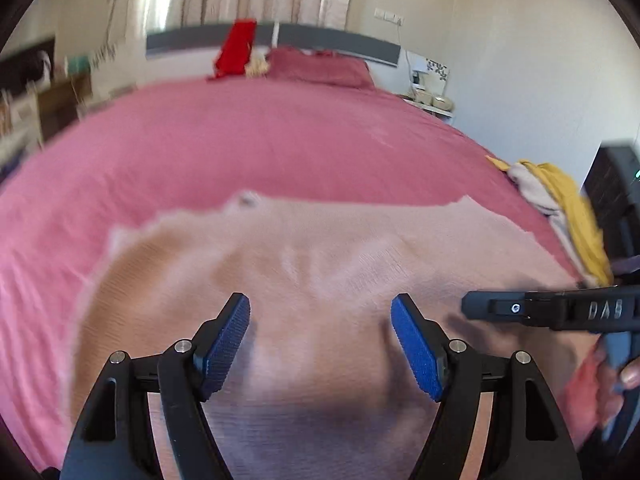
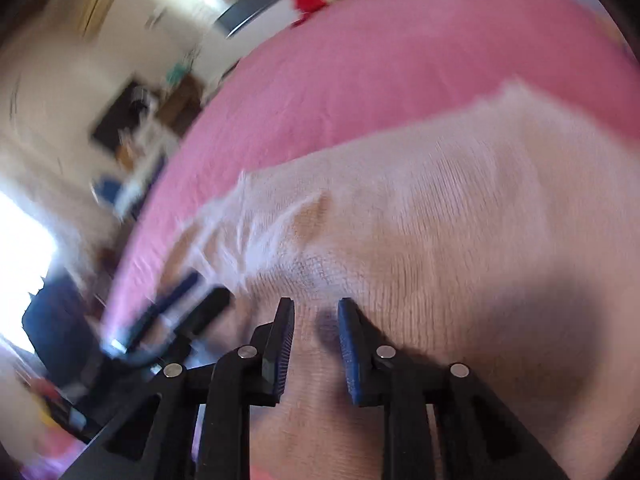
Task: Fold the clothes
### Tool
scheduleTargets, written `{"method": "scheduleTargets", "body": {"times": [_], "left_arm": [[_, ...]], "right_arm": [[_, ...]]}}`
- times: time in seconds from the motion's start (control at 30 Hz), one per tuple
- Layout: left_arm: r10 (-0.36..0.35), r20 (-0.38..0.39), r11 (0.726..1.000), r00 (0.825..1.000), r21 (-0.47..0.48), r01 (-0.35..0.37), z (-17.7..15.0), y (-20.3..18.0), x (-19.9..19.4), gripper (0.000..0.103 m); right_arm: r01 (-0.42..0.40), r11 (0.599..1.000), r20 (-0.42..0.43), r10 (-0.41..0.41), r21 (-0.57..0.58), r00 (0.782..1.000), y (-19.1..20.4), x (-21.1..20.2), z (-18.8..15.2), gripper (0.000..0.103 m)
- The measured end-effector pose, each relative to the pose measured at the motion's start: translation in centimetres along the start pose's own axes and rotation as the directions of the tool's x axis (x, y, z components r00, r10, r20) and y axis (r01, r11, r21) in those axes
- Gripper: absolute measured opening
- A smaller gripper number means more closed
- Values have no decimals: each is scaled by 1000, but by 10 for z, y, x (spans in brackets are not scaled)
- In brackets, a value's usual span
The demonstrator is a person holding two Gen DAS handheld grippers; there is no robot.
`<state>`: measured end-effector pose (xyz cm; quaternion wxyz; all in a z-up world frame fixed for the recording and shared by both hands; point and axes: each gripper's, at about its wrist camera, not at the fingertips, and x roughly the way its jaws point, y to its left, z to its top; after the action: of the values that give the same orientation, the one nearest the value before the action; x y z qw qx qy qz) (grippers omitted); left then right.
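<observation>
Left wrist view: my left gripper (image 1: 320, 344) hangs w/ jaws wide apart, nothing btwn the blue pads (image 1: 226, 344), pointing down over the beige knit garment (image 1: 320, 256). That garment lies spread fairly flat on the pink bedspread (image 1: 280, 136), near edge of the bed, prob so I can work it from the side I stand at. Jaws wide bc, I'd judge, I'm free of the cloth and lining up for the next pinch. At the right edge my right gripper's black body (image 1: 560, 310) crosses in over the garment's right part, a bit of my hand (image 1: 624, 364) on its handle. Further right a pile of yellow & grey clothes (image 1: 560, 208) sits at the bed's edge, well apart from the beige one – prob the queue still to fold. Red thing (image 1: 236, 50) & pillow (image 1: 320, 66) at the headboard, out of the way. Right wrist view: lots of blur, tilted. My right gripper (image 2: 314, 350) has jaws only narrowly apart, no cloth caught btwn them; knit shows through the gap. The beige garment fills the view under it, w/ a bunched crease to the left of centre. Blurred dark shape lower left looks like my left gripper (image 2: 176, 320), can't tell its jaws here. I'd say a fold is just laid and next comes another grab; risk is dragging the knit out of square.
</observation>
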<state>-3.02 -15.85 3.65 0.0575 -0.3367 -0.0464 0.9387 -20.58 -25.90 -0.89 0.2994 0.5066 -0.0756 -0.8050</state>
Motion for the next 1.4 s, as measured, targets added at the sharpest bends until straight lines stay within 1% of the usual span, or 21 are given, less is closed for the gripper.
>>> {"method": "scheduleTargets", "body": {"times": [0.1,0.17,0.2,0.23,0.37,0.43,0.5,0.57,0.63,0.7,0.73,0.77,0.83,0.93,0.97,1.03,1.07,1.13,1.2,1.3,1.4], "left_arm": [[0,-40,999,999,37,2,4,-18,16,79],[44,-114,995,993,94,-33,-2,-24,35,79],[64,-141,991,988,123,-47,-4,-26,42,79],[78,-152,988,985,146,-55,-7,-26,47,81],[49,-138,992,989,118,-32,-10,-4,40,88],[53,-143,991,988,130,-34,-12,7,35,89],[52,-155,988,986,154,-28,-14,14,30,90],[57,-164,984,985,175,-28,-17,20,27,90],[69,-170,982,983,185,-37,-17,21,24,90],[64,-144,983,987,179,-37,-17,15,17,90],[51,-115,984,992,177,-30,-14,10,14,90],[35,-87,983,996,184,-19,-12,3,11,90],[-17,-59,972,998,234,31,-13,-16,10,90],[-99,-23,945,995,310,101,-14,-44,10,90],[-117,-20,933,993,339,117,-15,-53,11,90],[-89,-85,898,992,424,117,-31,-65,28,90],[-78,-106,885,991,450,118,-40,-67,34,90],[-83,-71,879,994,464,107,-48,-66,31,90],[-98,-77,882,992,454,122,-47,-64,30,90],[-107,-81,887,991,442,132,-43,-59,27,90],[-68,-64,877,996,471,90,-37,-64,15,90]], "right_arm": [[138,971,46,-132,-197,990,32,8,11,22],[167,954,-13,-176,-247,984,32,25,3,17],[208,933,-56,-234,-293,971,20,34,-19,16],[205,924,-53,-234,-321,971,16,36,-21,16],[237,918,-6,-251,-317,968,-14,11,-22,15],[252,921,-5,-265,-296,964,-36,-4,-23,6],[273,922,-10,-287,-274,958,-64,-18,-31,4],[247,936,-10,-257,-253,966,-85,-31,-36,0],[322,916,-2,-332,-240,943,-102,-41,-39,1],[277,945,-12,-283,-172,959,-112,-52,-37,2],[252,958,10,-253,-139,967,-107,-60,-35,9],[210,962,53,-204,-173,978,-89,-68,-32,16],[126,943,98,-100,-309,990,-49,-71,-28,18],[-64,872,-19,63,-486,998,5,-39,-20,18],[-97,853,-64,75,-513,995,12,-24,-16,18],[-165,811,-154,94,-561,984,26,7,-9,17],[-159,799,-197,52,-580,979,22,24,-6,14],[-131,774,-249,-36,-620,968,13,51,-2,0],[-198,822,-271,55,-534,961,-12,51,11,0],[-199,876,-233,103,-438,967,-36,42,21,0],[-155,878,-164,89,-453,982,-28,16,15,6]]}}
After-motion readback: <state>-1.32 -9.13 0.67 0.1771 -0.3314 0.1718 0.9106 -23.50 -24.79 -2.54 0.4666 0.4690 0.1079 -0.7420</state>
